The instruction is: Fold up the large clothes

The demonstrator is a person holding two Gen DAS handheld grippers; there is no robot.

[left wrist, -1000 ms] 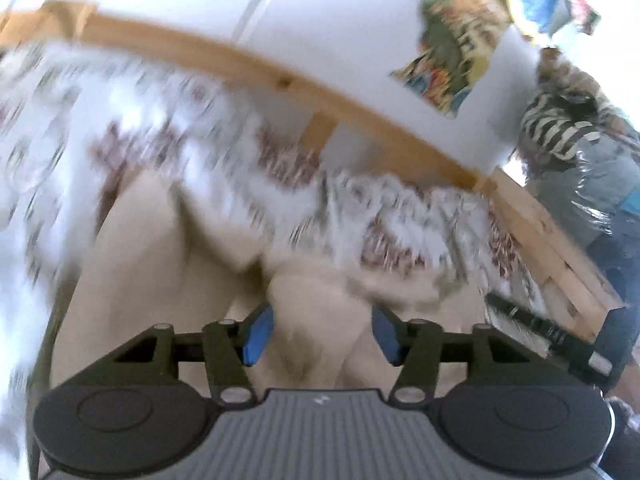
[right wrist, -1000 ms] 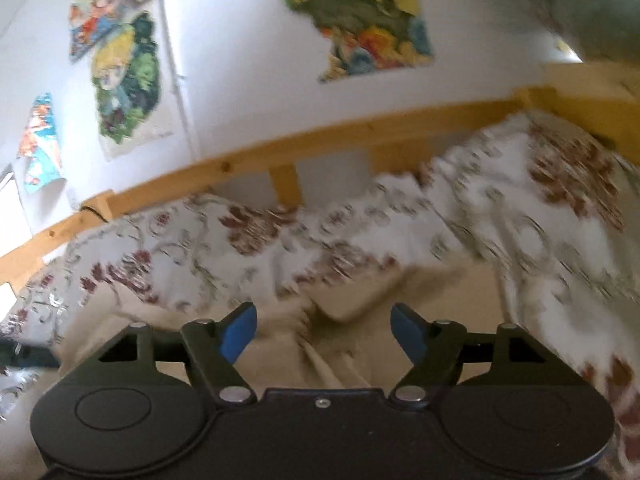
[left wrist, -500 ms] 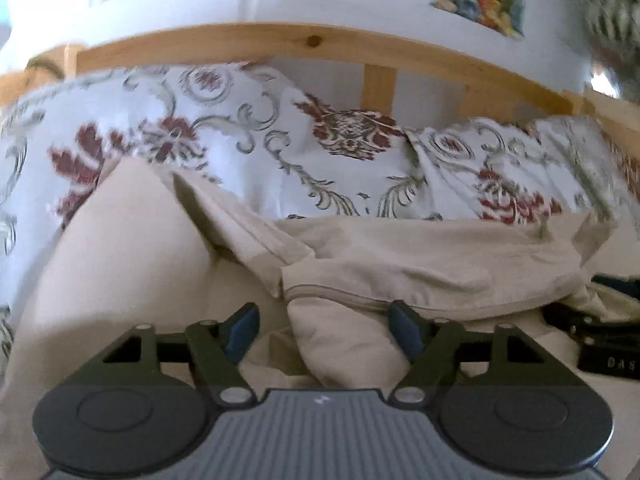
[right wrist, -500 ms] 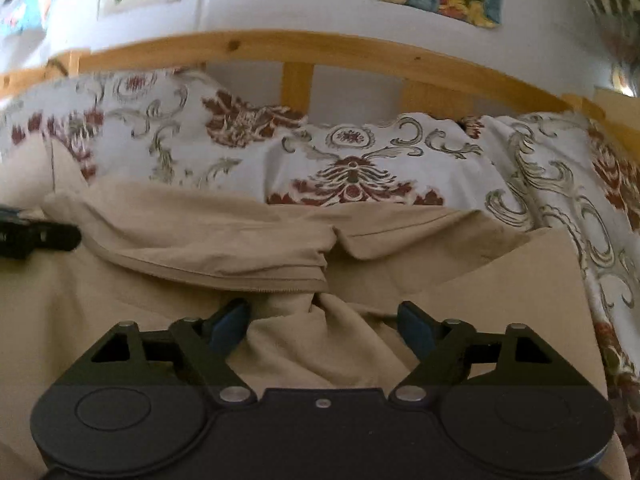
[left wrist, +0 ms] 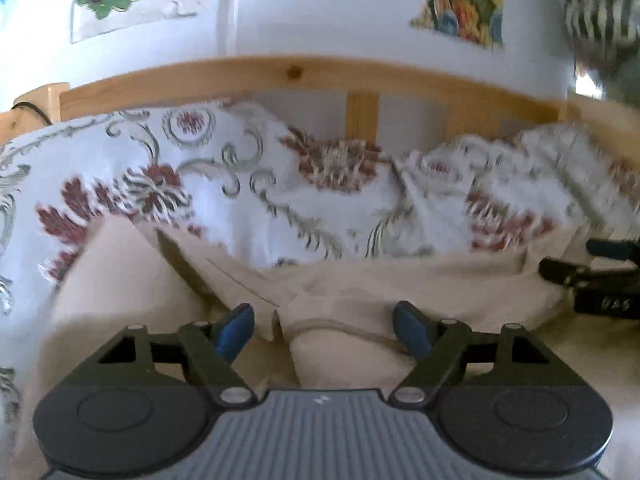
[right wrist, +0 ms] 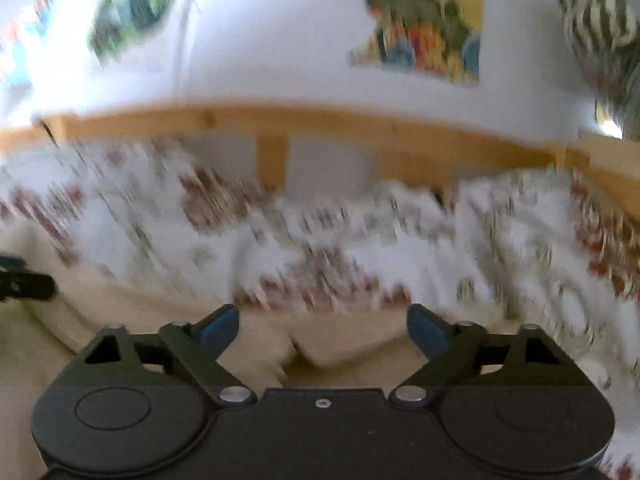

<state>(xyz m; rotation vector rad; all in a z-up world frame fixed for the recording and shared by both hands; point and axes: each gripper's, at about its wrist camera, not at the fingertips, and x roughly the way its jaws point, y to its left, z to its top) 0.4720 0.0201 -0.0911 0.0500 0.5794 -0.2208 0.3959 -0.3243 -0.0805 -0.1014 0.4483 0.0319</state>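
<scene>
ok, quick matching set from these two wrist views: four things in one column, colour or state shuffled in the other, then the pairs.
Things:
1. beige garment
2. bedspread
3. bed rail
4. left tool

Colour or state:
A. light wood
B. jaws opening, cloth between them, pads off it
C. plain tan, rumpled
D. white with red and grey floral print

Pairs: 1-C, 2-D, 3-A, 4-B

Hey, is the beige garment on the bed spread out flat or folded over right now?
Folded over, not flat. The beige garment shows a stitched edge doubled over lower layers, bunched below the opening left gripper.
</scene>
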